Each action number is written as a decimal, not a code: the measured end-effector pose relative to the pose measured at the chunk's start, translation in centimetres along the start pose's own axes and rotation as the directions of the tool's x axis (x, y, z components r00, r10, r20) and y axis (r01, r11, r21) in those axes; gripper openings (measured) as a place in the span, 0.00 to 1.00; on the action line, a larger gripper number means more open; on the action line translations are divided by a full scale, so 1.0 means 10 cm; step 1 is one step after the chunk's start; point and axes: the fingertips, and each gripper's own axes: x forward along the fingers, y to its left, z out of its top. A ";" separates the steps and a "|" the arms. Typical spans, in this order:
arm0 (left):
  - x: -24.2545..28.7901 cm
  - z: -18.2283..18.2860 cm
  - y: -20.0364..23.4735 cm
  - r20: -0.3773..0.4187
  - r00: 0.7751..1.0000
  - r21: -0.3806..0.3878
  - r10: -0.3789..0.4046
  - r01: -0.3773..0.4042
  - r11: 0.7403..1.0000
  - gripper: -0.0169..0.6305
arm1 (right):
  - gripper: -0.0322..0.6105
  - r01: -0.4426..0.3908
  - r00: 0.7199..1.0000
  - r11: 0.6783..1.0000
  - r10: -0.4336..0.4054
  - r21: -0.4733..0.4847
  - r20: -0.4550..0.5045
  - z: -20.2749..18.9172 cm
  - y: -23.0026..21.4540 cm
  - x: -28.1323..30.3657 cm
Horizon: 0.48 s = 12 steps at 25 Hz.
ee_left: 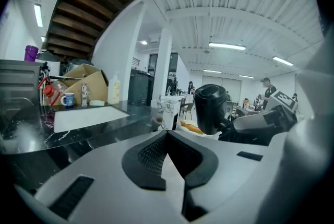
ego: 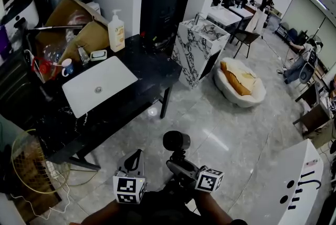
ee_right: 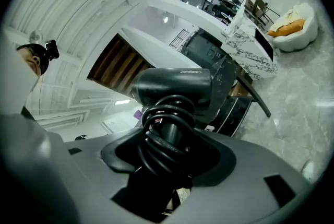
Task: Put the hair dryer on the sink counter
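A black hair dryer (ego: 176, 141) with its cord wound round the handle stands upright in my right gripper (ego: 177, 160), which is shut on the handle low in the head view. In the right gripper view the dryer (ee_right: 175, 87) fills the space between the pads of the right gripper (ee_right: 167, 139). My left gripper (ego: 135, 160) hovers just to its left, shut and empty; in its own view the left gripper (ee_left: 167, 137) has its pads meeting and the dryer (ee_left: 211, 105) to the right. The black sink counter (ego: 149, 69) with its white basin (ego: 100, 85) lies ahead to the left.
On the counter's far side stand a soap bottle (ego: 116, 31), a mug (ego: 67, 66) and a cardboard box (ego: 79, 24). A marble-patterned stand (ego: 199, 51) and a white pouf with an orange cushion (ego: 239, 82) are beyond. A gold wire basket (ego: 31, 166) sits at the lower left.
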 end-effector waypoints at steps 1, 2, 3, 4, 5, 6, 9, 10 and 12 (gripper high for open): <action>0.01 0.00 0.00 -0.002 1.000 -0.002 0.001 -0.001 1.000 0.04 | 0.48 0.002 1.000 1.000 -0.002 0.000 0.000 0.01 -0.01 0.00; 0.02 -0.01 0.00 -0.006 1.000 -0.006 0.002 -0.002 1.000 0.04 | 0.48 0.004 1.000 1.000 -0.004 0.001 0.000 0.03 -0.03 0.01; 0.04 -0.01 -0.01 -0.010 1.000 -0.010 0.003 -0.003 1.000 0.04 | 0.48 0.005 1.000 1.000 -0.005 0.003 0.000 0.05 -0.04 0.01; 0.06 -0.01 -0.02 -0.013 1.000 -0.014 0.004 -0.004 1.000 0.04 | 0.48 0.005 1.000 1.000 -0.005 0.005 0.001 0.07 -0.05 0.01; 0.09 -0.02 -0.02 -0.014 1.000 -0.017 0.004 -0.004 1.000 0.04 | 0.48 0.005 1.000 1.000 -0.005 0.007 0.000 0.10 -0.07 0.01; 0.12 -0.02 -0.03 -0.014 1.000 -0.019 0.005 -0.005 1.000 0.04 | 0.48 0.005 1.000 1.000 -0.005 0.007 -0.001 0.13 -0.09 0.02; 0.26 0.01 -0.04 -0.017 1.000 -0.028 0.013 -0.014 1.000 0.04 | 0.48 0.008 1.000 1.000 -0.008 0.004 -0.013 0.23 -0.18 0.03; 0.31 0.03 -0.05 -0.017 1.000 -0.031 0.018 -0.018 0.999 0.04 | 0.48 0.007 1.000 1.000 -0.007 0.001 -0.019 0.28 -0.22 0.04; 0.45 0.08 -0.07 -0.014 0.999 -0.036 0.030 -0.030 0.999 0.04 | 0.48 0.002 1.000 1.000 -0.002 -0.007 -0.031 0.41 -0.29 0.07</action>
